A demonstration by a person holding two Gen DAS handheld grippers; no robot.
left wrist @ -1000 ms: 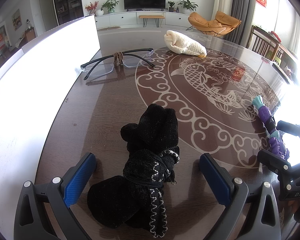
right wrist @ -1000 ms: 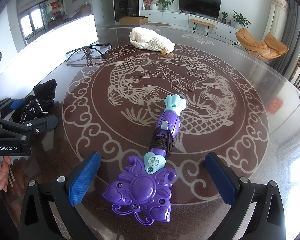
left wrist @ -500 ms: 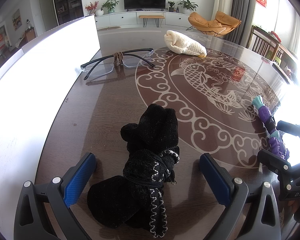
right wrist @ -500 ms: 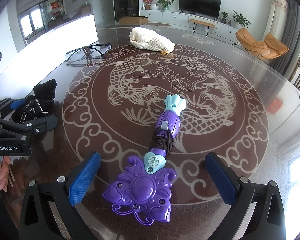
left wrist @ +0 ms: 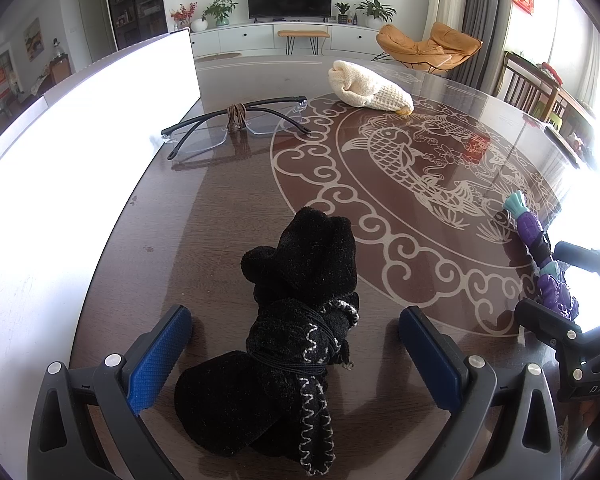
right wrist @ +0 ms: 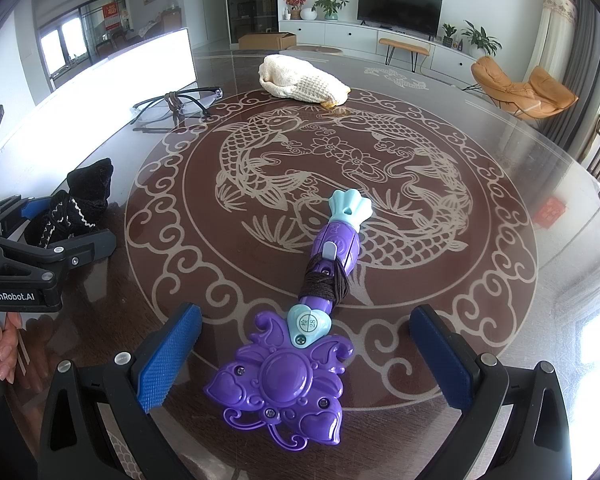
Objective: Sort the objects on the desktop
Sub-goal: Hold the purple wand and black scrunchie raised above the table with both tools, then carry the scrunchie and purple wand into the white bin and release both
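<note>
A black knitted sock bundle [left wrist: 296, 320] with white stitching lies on the round table, between the open fingers of my left gripper [left wrist: 296, 360], untouched. It also shows in the right wrist view [right wrist: 76, 208]. A purple toy wand [right wrist: 300, 344] with a teal tip and dark cord wound round its handle lies between the open fingers of my right gripper [right wrist: 306, 360], untouched. The wand also shows in the left wrist view [left wrist: 540, 256]. Black-armed glasses [left wrist: 236, 128] and a cream knitted sock [left wrist: 368, 88] lie farther back.
The brown table [right wrist: 380, 168] bears a carp pattern under glass. A white board [left wrist: 80, 152] runs along its left edge. The left gripper's body [right wrist: 28, 264] stands left of the wand. Chairs [left wrist: 540, 88] stand at the right.
</note>
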